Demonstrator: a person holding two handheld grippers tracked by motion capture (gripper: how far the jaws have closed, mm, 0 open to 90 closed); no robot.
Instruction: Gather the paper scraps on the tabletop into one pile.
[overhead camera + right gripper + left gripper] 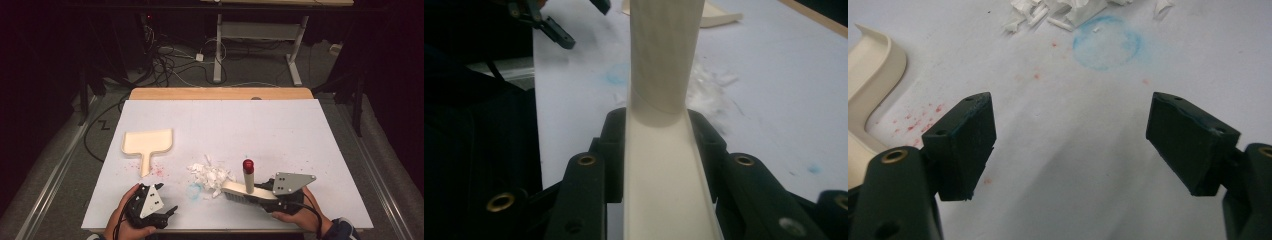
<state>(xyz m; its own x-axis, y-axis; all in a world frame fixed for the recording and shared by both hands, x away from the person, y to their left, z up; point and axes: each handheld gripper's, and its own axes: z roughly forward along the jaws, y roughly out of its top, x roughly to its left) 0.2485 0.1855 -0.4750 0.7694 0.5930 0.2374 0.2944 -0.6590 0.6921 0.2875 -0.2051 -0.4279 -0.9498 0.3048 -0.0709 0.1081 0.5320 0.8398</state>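
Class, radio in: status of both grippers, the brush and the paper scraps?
Left gripper open, empty. Right gripper shut on brush, bristles beside paper scraps. Dustpan lies apart, far left of pile. Nothing between.

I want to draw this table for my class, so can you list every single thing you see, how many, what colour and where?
Cream plastic dustpan: one, cream, left part of the white table top, handle toward the person.
Pile of torn white paper scraps: one pile, white, middle front of the table.
Cream hand brush with upright red-capped handle: one, cream and red, right of the scraps, held.
Blue smudge ring: one, blue, beside the scraps.
Red speckles: a scatter, red, by the dustpan handle.
Left gripper: one, black, front left, jaws wide apart, nothing between them.
Right gripper: one, black, front right, clamped on the brush.
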